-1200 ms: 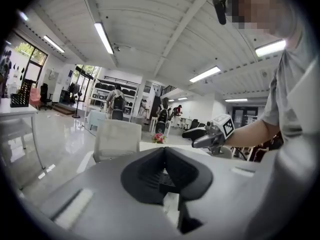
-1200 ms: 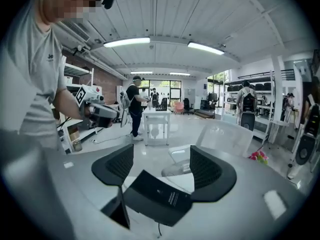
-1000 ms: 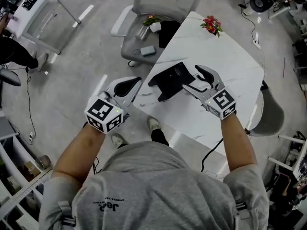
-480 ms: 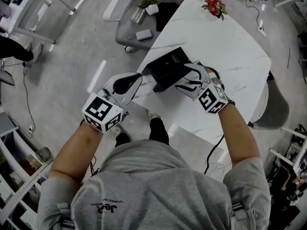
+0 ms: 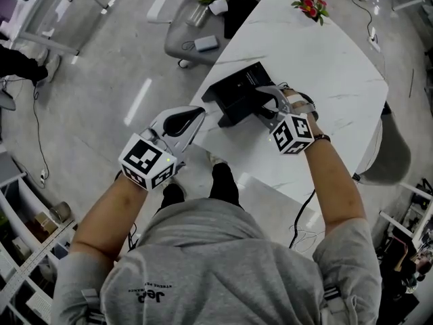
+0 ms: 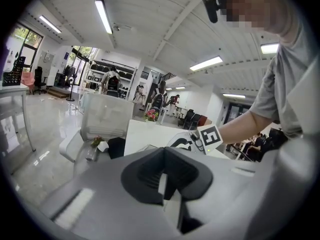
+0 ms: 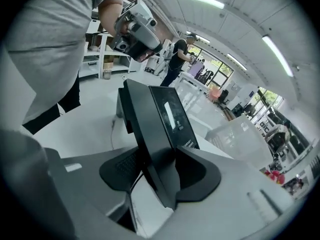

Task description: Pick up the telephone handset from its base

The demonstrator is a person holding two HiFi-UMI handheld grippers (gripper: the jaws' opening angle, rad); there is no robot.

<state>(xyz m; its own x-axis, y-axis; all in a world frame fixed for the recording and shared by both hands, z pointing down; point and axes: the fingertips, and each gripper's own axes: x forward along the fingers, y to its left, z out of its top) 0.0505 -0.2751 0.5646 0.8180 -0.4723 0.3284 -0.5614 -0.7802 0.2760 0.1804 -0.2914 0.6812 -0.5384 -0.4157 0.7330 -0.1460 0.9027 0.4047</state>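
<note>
A black telephone (image 5: 233, 93) sits near the front left corner of a white marble table (image 5: 325, 66). My right gripper (image 5: 260, 103) reaches down over the phone's near right side. In the right gripper view its jaws (image 7: 157, 176) are closing with the long black handset (image 7: 155, 129) between them. The handset lies against one pad, and a narrow gap shows at the other. My left gripper (image 5: 198, 116) hangs off the table's left edge, level with the phone, its fingertips together and nothing in them (image 6: 162, 176).
A grey chair (image 5: 196, 26) holding a small plant and a box stands beyond the table's left corner. Red flowers (image 5: 308, 5) sit at the table's far end. A cable (image 5: 301, 215) hangs below the near edge. The person's legs stand close to the table.
My right gripper has dropped onto the telephone and rolled, and its wide jaws have narrowed around the handset. My left gripper has sunk a little beside the table's edge.
</note>
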